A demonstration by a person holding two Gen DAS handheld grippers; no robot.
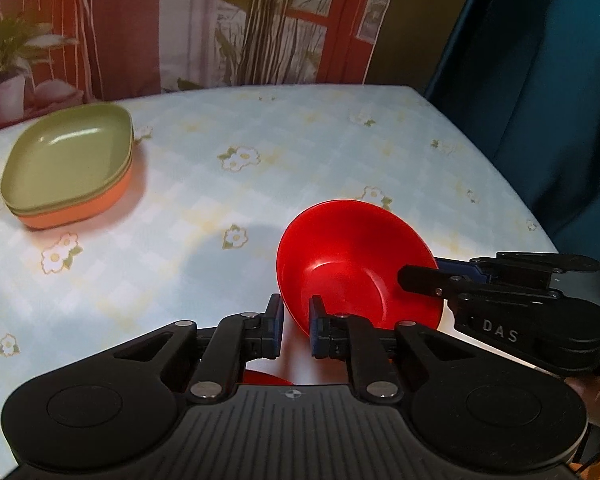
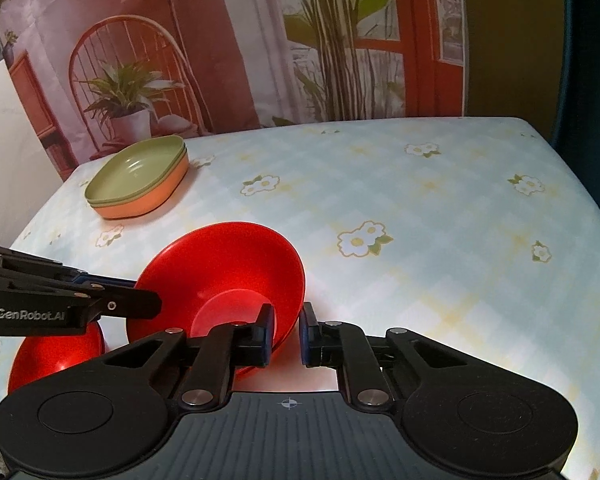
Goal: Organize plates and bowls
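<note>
A red bowl (image 1: 352,264) (image 2: 227,264) is tilted, its inside facing both cameras. My left gripper (image 1: 295,308) is shut on its near rim, one finger inside and one outside. From the right in the left wrist view, my right gripper (image 1: 420,270) clamps the opposite rim. In the right wrist view that right gripper (image 2: 287,316) is shut on the bowl's right edge, and the left gripper (image 2: 143,294) grips the left edge. A second red bowl (image 2: 55,356) sits on the table below the left gripper; only a sliver of it (image 1: 265,378) shows in the left wrist view.
A stack of green plates on an orange one (image 1: 67,160) (image 2: 139,176) stands at the far left of the table (image 1: 300,152) (image 2: 440,208), which has a floral cloth. A printed backdrop hangs behind the table. A dark blue curtain (image 1: 540,80) lies to the right.
</note>
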